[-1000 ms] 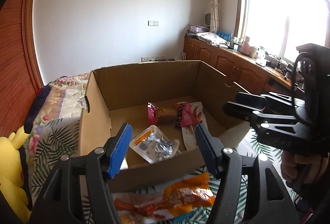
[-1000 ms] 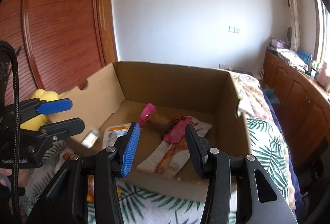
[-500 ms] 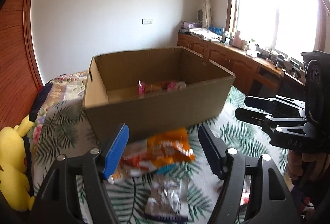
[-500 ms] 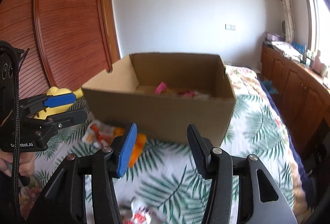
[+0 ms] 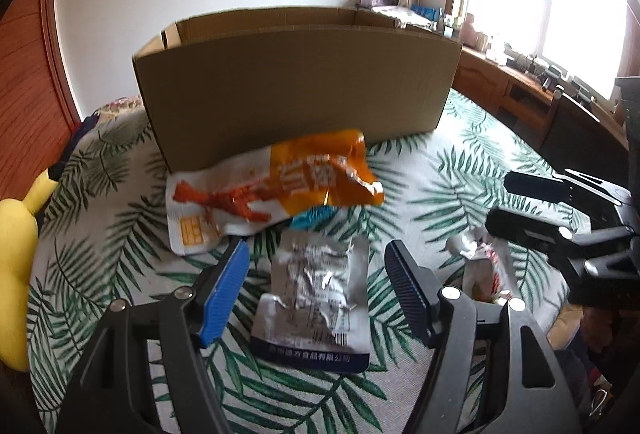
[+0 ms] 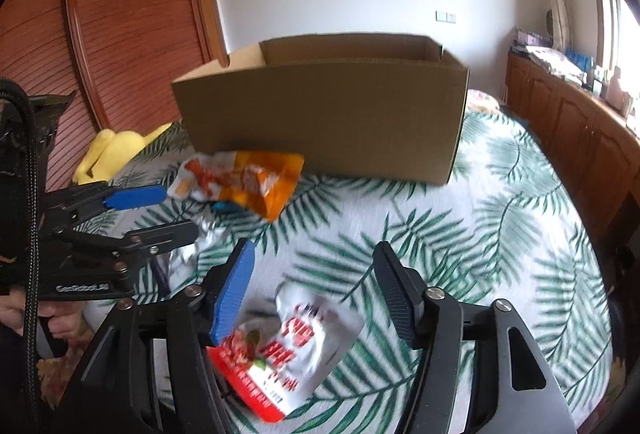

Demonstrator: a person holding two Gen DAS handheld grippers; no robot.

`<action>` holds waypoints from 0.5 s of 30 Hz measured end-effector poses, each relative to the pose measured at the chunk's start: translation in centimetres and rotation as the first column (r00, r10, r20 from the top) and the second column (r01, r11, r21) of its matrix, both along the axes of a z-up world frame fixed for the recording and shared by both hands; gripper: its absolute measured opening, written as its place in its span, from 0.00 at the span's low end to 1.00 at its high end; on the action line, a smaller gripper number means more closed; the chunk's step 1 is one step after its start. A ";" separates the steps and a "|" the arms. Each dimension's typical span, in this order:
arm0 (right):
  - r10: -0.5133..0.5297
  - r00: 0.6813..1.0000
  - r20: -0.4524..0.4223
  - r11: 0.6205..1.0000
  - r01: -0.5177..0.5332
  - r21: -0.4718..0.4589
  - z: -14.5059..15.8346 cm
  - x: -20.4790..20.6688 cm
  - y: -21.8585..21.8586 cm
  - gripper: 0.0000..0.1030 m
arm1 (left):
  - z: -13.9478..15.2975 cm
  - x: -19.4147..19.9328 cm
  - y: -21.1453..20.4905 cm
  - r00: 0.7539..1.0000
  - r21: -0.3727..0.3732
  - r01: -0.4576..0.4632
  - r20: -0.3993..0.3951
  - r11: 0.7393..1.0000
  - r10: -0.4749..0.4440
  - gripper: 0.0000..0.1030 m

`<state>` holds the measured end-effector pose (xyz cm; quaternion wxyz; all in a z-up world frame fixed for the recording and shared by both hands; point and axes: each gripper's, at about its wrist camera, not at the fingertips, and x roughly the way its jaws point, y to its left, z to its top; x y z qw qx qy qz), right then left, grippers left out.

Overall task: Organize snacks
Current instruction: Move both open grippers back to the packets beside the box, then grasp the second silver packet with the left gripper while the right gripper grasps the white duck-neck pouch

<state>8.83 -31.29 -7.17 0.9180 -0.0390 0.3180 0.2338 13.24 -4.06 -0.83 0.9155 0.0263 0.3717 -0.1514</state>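
left wrist: low over bedspread [image 5: 460, 154], facing box [image 5: 296, 86] | right wrist: likewise, from right | shared: box

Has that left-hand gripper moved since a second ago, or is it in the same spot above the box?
Yes. The left gripper has pulled back from over the cardboard box and sunk: the box's inside no longer shows, and the open jaws now frame a silver packet on the bedspread.

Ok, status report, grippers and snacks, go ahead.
Left gripper open over silver packet. Right gripper opening over red-and-white packet. Orange packet beside cardboard box. Nothing blocking.
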 end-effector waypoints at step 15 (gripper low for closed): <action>-0.052 0.998 -0.019 0.998 0.051 -0.025 -2.8 -0.9 -0.4 0.71 | -2.8 0.4 -0.5 0.998 0.055 -0.017 -0.061 0.998 0.021 0.69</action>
